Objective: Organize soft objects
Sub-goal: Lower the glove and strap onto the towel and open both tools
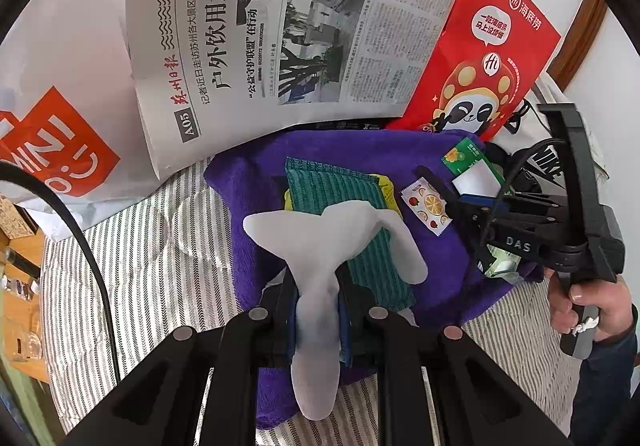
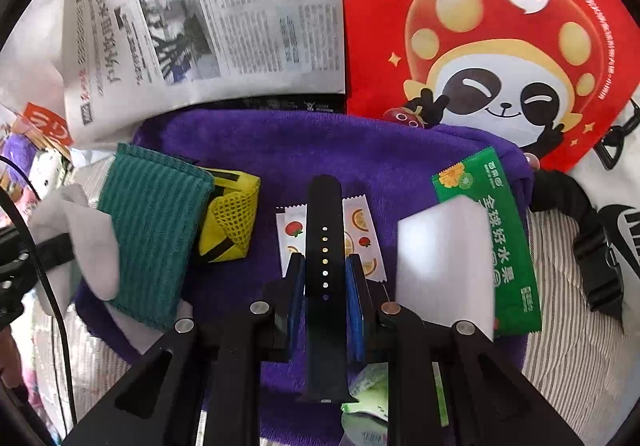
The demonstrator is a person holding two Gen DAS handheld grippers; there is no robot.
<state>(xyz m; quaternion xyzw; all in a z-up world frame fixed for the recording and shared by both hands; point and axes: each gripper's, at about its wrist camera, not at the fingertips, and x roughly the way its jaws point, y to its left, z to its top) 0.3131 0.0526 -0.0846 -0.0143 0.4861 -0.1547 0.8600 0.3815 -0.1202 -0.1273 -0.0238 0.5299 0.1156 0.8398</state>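
Observation:
My left gripper (image 1: 318,288) is shut on a pale grey sock (image 1: 320,242) and holds it over a green ribbed cloth (image 1: 340,198) on a purple towel (image 1: 248,246). The sock (image 2: 94,246) also shows at the left of the right wrist view, draped on the green cloth (image 2: 152,230). My right gripper (image 2: 324,266) is shut on a black watch strap (image 2: 324,246) above the purple towel (image 2: 288,150). It also shows in the left wrist view (image 1: 430,176). A yellow mesh pouch (image 2: 230,218) lies beside the green cloth.
A newspaper (image 1: 280,26) and a red panda bag (image 1: 480,46) lean at the back. A fruit-print sachet (image 1: 426,208), a green snack packet (image 2: 496,230) and a white block (image 2: 444,262) lie on the towel. A white bag (image 1: 60,86) is left. The striped bedding (image 1: 160,286) surrounds the towel.

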